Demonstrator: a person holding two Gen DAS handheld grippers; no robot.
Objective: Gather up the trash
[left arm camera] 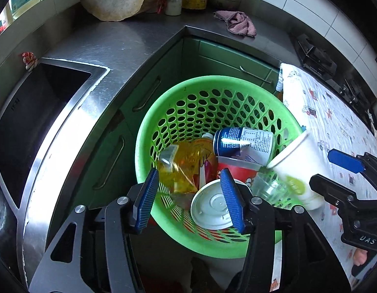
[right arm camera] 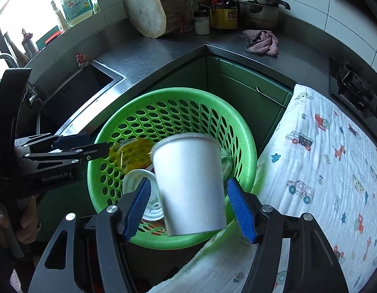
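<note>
One cup point(right arm camera: 191, 185) sits blurred between the right gripper point(right arm camera: 191, 210)'s wide jaws, no pad touching, over the basket point(right arm camera: 247, 146)'s right rim: drop step, likely. Left gripper point(left arm camera: 189, 197) wide, empty, over basket trash. Next: fetch more.

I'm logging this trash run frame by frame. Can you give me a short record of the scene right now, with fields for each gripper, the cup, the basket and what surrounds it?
left gripper: open, empty, above the basket
right gripper: open, fingers apart from the cup's sides
white paper cup: blurred, tilted, between the right fingers over the basket rim
green basket: holds a white lid, yellow packet, blue-and-white can, clear cup
surroundings: steel sink, patterned cloth, pink rag
</note>
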